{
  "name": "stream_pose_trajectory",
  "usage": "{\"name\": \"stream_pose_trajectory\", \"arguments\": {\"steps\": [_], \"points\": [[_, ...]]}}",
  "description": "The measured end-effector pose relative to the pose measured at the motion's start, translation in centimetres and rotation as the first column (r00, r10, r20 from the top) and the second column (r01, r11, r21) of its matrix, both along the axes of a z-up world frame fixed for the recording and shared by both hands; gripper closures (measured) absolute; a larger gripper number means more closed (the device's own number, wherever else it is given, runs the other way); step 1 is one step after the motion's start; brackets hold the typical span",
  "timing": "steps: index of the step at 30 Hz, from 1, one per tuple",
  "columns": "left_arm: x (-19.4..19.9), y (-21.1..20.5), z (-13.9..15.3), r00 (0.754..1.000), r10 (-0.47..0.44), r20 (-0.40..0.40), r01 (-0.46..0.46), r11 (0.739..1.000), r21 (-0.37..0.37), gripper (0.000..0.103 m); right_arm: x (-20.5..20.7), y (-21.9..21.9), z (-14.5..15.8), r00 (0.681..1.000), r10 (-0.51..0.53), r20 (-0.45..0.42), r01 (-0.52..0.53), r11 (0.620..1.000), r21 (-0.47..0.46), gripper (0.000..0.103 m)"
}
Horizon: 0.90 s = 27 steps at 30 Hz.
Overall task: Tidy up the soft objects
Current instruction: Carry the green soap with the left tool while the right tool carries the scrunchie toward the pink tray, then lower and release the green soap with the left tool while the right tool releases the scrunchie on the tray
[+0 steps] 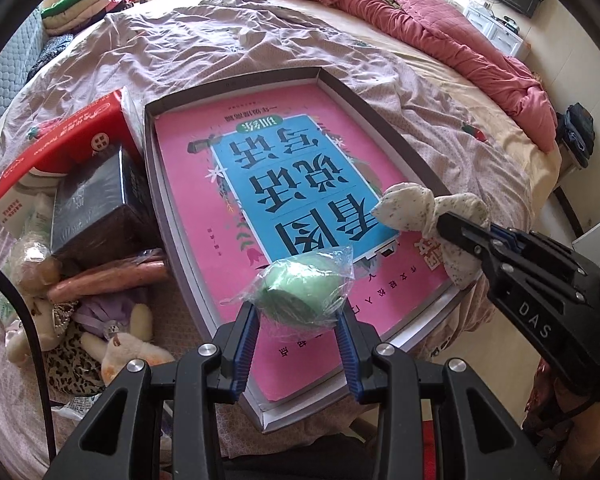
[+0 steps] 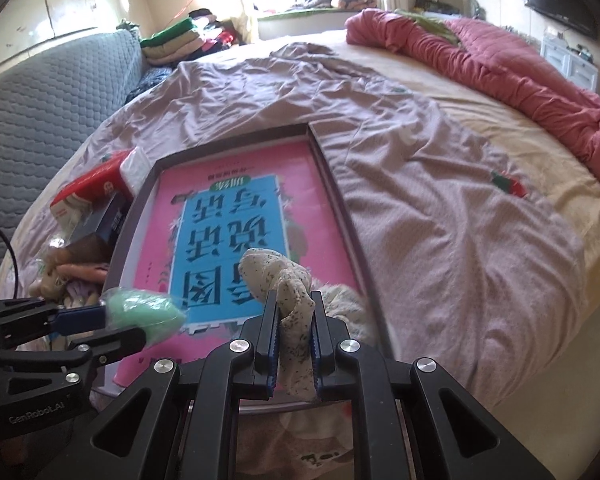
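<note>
My left gripper (image 1: 298, 312) is shut on a green soft ball in clear plastic wrap (image 1: 300, 296), held just above the near end of a shallow grey box (image 1: 332, 80) that holds a pink and blue book (image 1: 268, 184). My right gripper (image 2: 294, 312) is shut on a cream speckled knotted cloth (image 2: 288, 280), over the box's near right corner. In the left wrist view the right gripper (image 1: 448, 224) and the cloth (image 1: 408, 208) show at the right. In the right wrist view the left gripper (image 2: 112, 320) and the green ball (image 2: 144, 312) show at the left.
Left of the box lie a red carton (image 1: 60, 144), a dark box (image 1: 96, 204), a pink roll (image 1: 112, 276) and several plush toys (image 1: 120, 340). The bed has a wrinkled mauve sheet (image 2: 440, 184) and a red quilt (image 2: 520, 64) at the far right. Folded clothes (image 2: 176, 40) are stacked far left.
</note>
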State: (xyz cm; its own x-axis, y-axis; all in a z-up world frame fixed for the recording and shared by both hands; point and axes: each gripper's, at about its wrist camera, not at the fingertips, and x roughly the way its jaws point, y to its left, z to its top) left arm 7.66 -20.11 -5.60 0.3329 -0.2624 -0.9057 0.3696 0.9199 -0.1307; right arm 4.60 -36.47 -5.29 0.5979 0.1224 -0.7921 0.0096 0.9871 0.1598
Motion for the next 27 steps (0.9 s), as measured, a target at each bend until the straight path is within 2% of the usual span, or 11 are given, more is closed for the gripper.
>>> {"name": "stream_pose_trajectory", "arguments": {"steps": [4, 8, 13, 15, 27], "points": [[0.1, 0.1, -0.3, 1.000, -0.001, -0.007, 0.001, 1.000, -0.003, 0.065, 0.1, 0.2, -0.6, 1.000, 0.009, -0.026, -0.008, 0.999, 0.037, 0.087], [0.1, 0.1, -0.4, 1.000, -0.004, -0.013, 0.004, 1.000, -0.005, 0.065, 0.1, 0.5, -0.9, 0.999, 0.019, -0.042, -0.016, 0.998, 0.068, 0.073], [0.1, 0.1, -0.5, 1.000, -0.007, -0.018, 0.007, 1.000, -0.006, 0.064, 0.1, 0.8, -0.7, 0.999, 0.022, -0.040, -0.019, 0.997, 0.081, 0.069], [0.1, 0.1, -0.5, 1.000, -0.007, -0.021, 0.007, 1.000, -0.013, 0.064, 0.1, 0.8, -0.6, 0.999, 0.020, -0.036, -0.017, 0.996, 0.084, 0.061], [0.0, 0.2, -0.6, 0.999, -0.007, -0.039, 0.006, 1.000, -0.026, 0.062, -0.2, 0.5, 0.5, 1.000, 0.000, -0.008, 0.001, 0.996, 0.087, 0.056]]}}
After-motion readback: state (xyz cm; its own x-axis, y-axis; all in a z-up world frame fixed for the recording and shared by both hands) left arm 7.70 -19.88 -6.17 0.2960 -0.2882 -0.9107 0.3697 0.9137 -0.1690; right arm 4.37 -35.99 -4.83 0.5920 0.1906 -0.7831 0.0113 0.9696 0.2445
